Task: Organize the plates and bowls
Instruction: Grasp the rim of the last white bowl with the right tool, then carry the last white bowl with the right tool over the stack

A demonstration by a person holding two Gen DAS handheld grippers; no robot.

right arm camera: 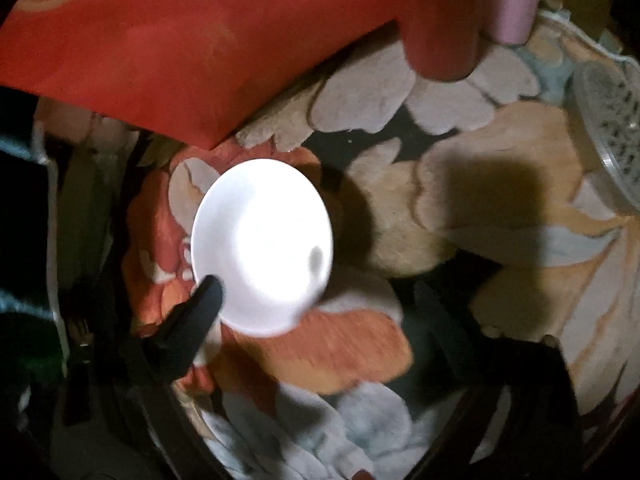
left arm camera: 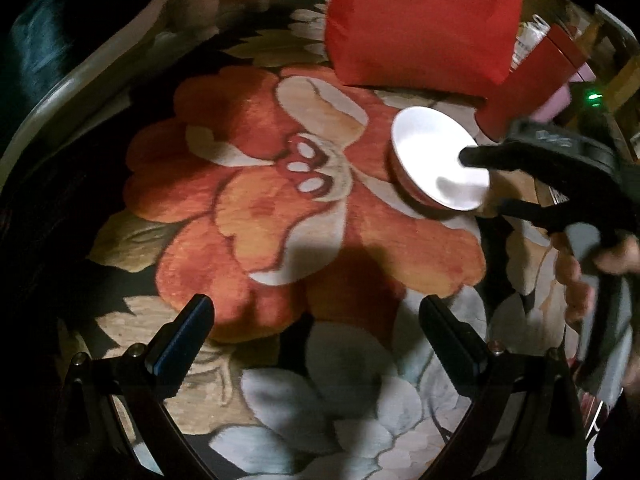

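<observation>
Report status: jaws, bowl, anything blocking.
Left gripper open, empty. Right gripper open, one finger over the white bowl, no grip. Bowl upright on floral rug. Red bag close behind.

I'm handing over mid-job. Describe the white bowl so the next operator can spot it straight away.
Start at the big orange flower on the floral rug. Just below the corner of the large red bag lying on that rug sits the white bowl, at the flower's edge. It is the only plain, glossy white round thing there, and the right gripper has its jaws open around it.
</observation>
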